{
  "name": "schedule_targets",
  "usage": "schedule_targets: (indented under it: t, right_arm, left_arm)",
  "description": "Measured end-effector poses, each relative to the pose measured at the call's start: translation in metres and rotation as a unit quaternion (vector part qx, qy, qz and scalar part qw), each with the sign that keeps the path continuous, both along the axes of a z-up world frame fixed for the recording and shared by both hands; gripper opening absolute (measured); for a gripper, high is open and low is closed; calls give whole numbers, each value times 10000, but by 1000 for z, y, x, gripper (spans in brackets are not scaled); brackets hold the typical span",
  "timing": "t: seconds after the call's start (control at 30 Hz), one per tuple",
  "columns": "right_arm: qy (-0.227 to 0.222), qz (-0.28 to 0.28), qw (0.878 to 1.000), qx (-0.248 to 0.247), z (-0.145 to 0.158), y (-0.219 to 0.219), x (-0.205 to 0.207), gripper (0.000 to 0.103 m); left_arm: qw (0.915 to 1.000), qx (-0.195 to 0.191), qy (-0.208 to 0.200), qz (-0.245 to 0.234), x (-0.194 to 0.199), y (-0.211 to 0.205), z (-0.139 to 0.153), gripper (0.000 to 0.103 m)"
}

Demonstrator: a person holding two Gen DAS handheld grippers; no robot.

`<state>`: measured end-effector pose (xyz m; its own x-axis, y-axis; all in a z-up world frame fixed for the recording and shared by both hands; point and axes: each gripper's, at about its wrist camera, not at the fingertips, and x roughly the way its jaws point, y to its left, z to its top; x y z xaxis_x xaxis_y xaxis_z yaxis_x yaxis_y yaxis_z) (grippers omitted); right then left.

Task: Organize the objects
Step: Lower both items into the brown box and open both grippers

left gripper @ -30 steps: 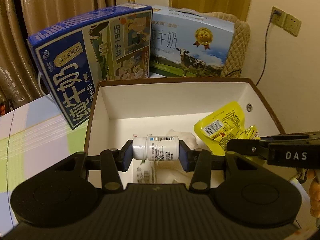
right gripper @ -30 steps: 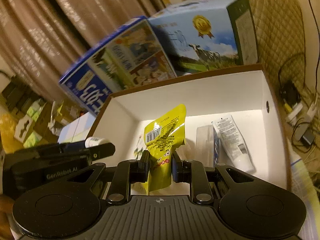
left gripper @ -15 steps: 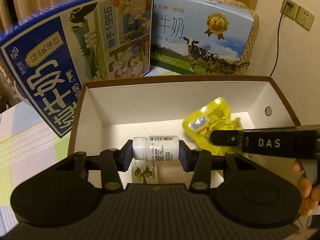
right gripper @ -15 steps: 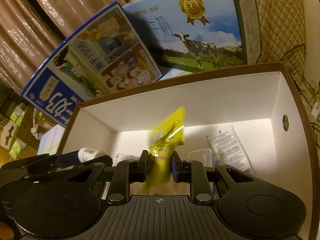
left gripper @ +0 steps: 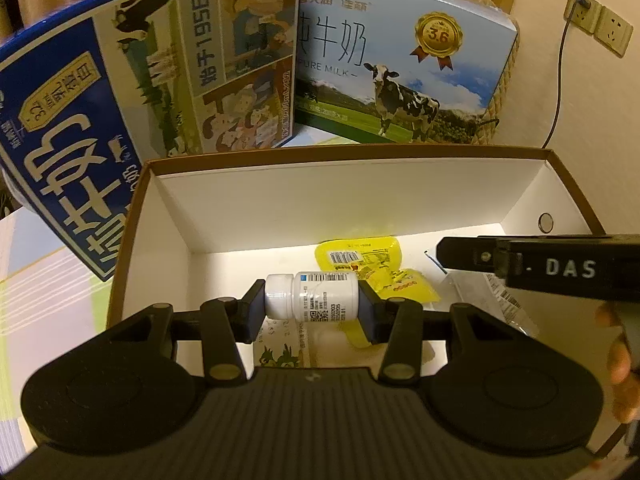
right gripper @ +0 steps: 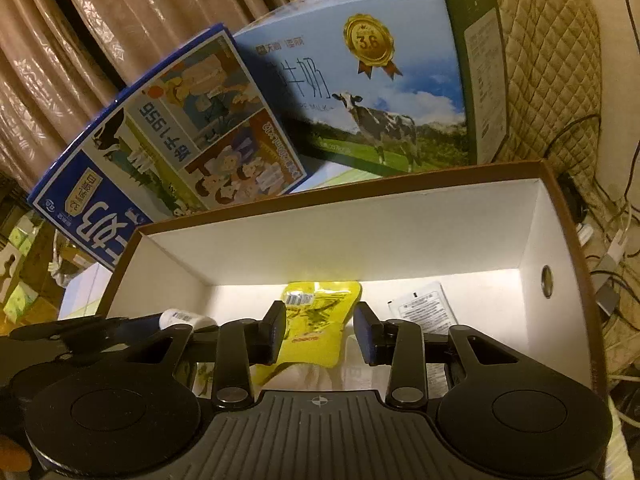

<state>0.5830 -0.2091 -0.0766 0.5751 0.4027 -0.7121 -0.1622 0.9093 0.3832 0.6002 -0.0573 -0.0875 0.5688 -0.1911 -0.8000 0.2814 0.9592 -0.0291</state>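
Observation:
My left gripper (left gripper: 311,300) is shut on a small white pill bottle (left gripper: 312,297), held sideways just above the inside of a brown-rimmed white box (left gripper: 344,200). A yellow snack pouch (left gripper: 370,266) lies on the box floor behind the bottle. In the right wrist view my right gripper (right gripper: 320,330) stands open over the same pouch (right gripper: 316,328), its fingers apart on either side and not touching it. The bottle (right gripper: 182,317) shows at the left, beside the box wall (right gripper: 352,240). The right gripper also reaches in from the right in the left wrist view (left gripper: 444,254).
Two milk cartons stand behind the box: a dark blue one (left gripper: 132,92) leaning at the left and a light blue one with a cow (left gripper: 400,72). A white sachet (right gripper: 424,304) and other packets lie in the box. A quilted chair (right gripper: 548,72) and cables (right gripper: 608,248) are at the right.
The right gripper opened and let the yellow pouch drop onto the box floor. Both grippers moved forward and lower into the box; the left one still holds the bottle.

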Motion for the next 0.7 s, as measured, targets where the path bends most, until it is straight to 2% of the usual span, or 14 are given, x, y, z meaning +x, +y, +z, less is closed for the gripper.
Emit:
schedule_targets:
  t: [0.2, 0.33, 0.37, 0.4, 0.7]
  right_arm:
    - [-118, 35, 9999, -85, 10, -3, -6, 36]
    - [-170, 48, 9998, -106, 17, -4, -13, 37]
    - [-176, 63, 9998, -108, 19, -4, -16, 37]
    - [-182, 81, 9997, -111, 20, -4, -18, 38]
    - [-145, 286, 9988, -375, 31, -5, -46, 58]
  left_arm:
    - [10000, -52, -14, -38, 4, -5, -5, 43]
    - [10000, -72, -39, -10, 3, -4, -3, 55]
    - [10000, -75, -26, 5, 2, -2, -2, 63]
    - [10000, -86, -20, 35, 1, 0, -1, 66]
    - [9996, -195, -13, 225, -24, 22, 17, 79]
